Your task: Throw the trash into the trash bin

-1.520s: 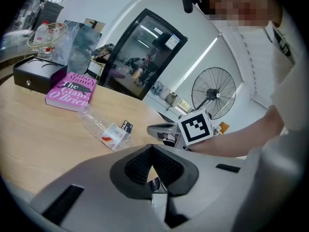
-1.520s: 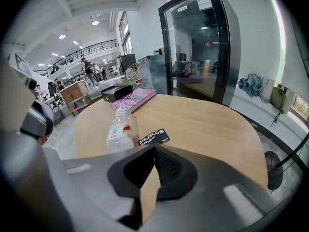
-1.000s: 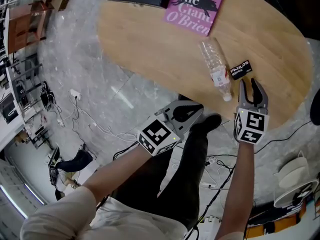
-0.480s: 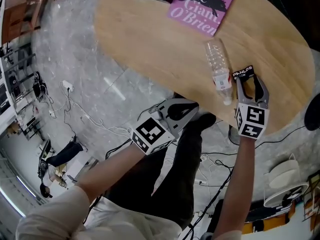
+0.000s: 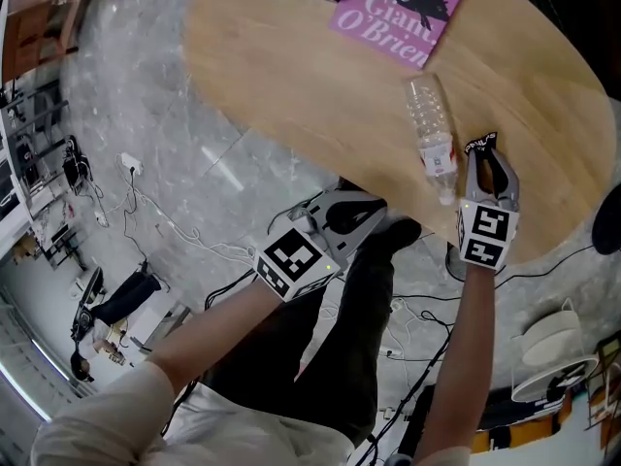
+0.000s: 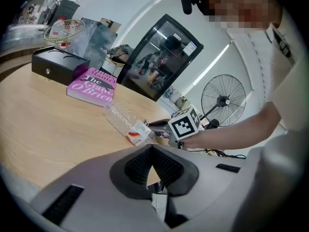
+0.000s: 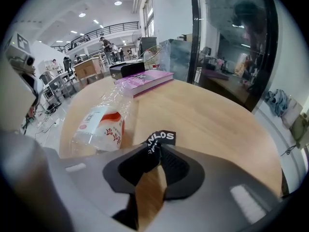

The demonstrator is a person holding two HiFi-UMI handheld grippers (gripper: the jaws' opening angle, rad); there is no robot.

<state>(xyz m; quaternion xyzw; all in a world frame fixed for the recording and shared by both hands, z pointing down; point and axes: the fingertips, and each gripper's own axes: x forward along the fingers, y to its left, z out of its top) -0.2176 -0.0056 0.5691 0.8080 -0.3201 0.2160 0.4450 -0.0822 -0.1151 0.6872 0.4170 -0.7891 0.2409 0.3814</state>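
The small black wrapper (image 7: 162,138) is caught only at the very tips of the right gripper (image 7: 155,151), by one thin edge. I think it could slip out and drop when it is lifted, because so little of it is pinched. The empty plastic bottle (image 5: 433,129) lies just beside that gripper, near the edge of the wooden table (image 5: 291,76). A bump could send it rolling off onto the floor. I cannot see a trash bin in any view, so the carry may be long.

The right gripper's jaws have just been closing. Now they stand narrow and press on the wrapper, low over the table. The left gripper (image 5: 369,216) hangs off the table, over the floor. Its jaws are together with nothing in them. Farther off lie a pink book (image 5: 408,3) and a black box (image 6: 58,65).
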